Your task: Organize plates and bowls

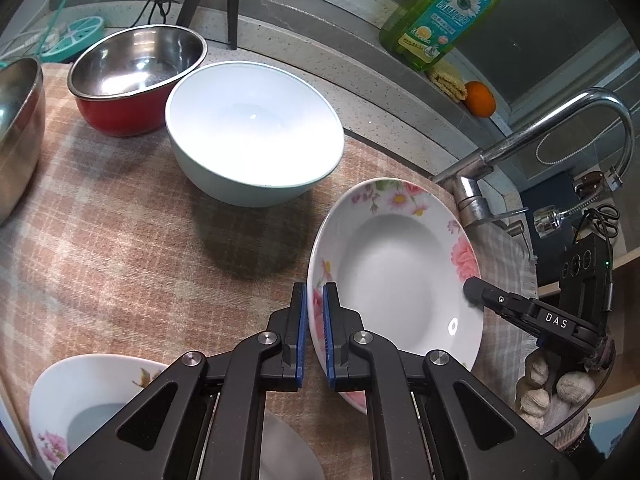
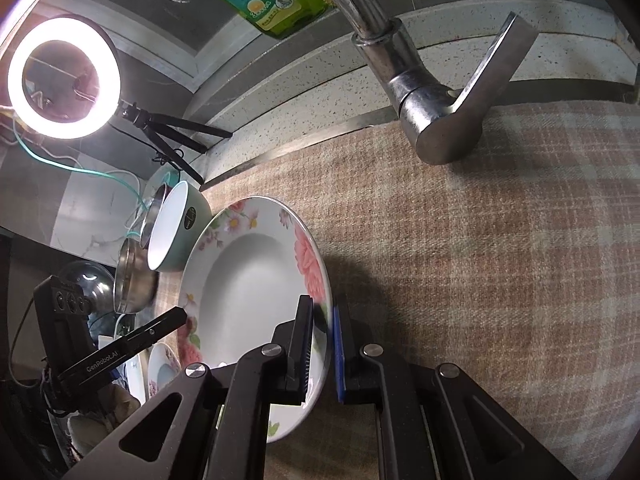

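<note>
A pink and beige checked cloth (image 1: 120, 264) covers a speckled stone counter (image 1: 320, 60). On the ledge behind stands a green plastic bottle of dish soap (image 1: 440, 16) with a daisy label. Just beside it lies a yellow sponge (image 1: 448, 80), then a round orange fruit (image 1: 480, 98). A curved chrome tap (image 1: 560, 128) rises at the cloth's far edge. A glowing white ring light (image 2: 64, 76) sits on a small black tripod (image 2: 168, 132). A turquoise cable (image 2: 80, 168) trails below it.

Speckled stone counter (image 1: 320, 56), plaid cloth (image 2: 480, 260), chrome faucet (image 2: 420, 92), lit ring light (image 2: 64, 78).
</note>
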Tool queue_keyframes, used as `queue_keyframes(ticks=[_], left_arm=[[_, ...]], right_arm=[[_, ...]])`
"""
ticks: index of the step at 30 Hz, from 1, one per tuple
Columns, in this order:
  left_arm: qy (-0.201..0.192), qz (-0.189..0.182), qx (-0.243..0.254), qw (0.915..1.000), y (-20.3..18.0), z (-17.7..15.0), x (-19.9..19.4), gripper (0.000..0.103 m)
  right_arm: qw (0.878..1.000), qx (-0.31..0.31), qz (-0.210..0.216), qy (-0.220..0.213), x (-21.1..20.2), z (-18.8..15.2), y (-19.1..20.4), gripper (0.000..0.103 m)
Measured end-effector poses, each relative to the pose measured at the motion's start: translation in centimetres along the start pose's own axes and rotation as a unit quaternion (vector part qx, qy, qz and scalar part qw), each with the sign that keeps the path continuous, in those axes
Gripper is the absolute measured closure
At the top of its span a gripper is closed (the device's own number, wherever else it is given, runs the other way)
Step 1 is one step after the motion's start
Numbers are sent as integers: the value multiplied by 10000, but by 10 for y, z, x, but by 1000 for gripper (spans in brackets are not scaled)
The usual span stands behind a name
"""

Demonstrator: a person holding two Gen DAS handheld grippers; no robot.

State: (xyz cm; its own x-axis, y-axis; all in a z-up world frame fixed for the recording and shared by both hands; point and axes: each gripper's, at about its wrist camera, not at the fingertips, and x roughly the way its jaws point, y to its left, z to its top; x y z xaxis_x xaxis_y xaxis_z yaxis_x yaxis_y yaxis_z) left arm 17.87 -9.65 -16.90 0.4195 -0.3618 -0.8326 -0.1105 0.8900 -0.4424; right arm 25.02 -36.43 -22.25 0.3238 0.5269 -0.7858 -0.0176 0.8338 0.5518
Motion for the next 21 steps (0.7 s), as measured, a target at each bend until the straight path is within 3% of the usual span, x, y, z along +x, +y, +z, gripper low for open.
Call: queue_keyframes(ticks=[21], left_arm=[[-302,-151,60,9994,9,-22,-52,97]], right_arm=[[9997,-131,89,-197,-27,-31,40,94]])
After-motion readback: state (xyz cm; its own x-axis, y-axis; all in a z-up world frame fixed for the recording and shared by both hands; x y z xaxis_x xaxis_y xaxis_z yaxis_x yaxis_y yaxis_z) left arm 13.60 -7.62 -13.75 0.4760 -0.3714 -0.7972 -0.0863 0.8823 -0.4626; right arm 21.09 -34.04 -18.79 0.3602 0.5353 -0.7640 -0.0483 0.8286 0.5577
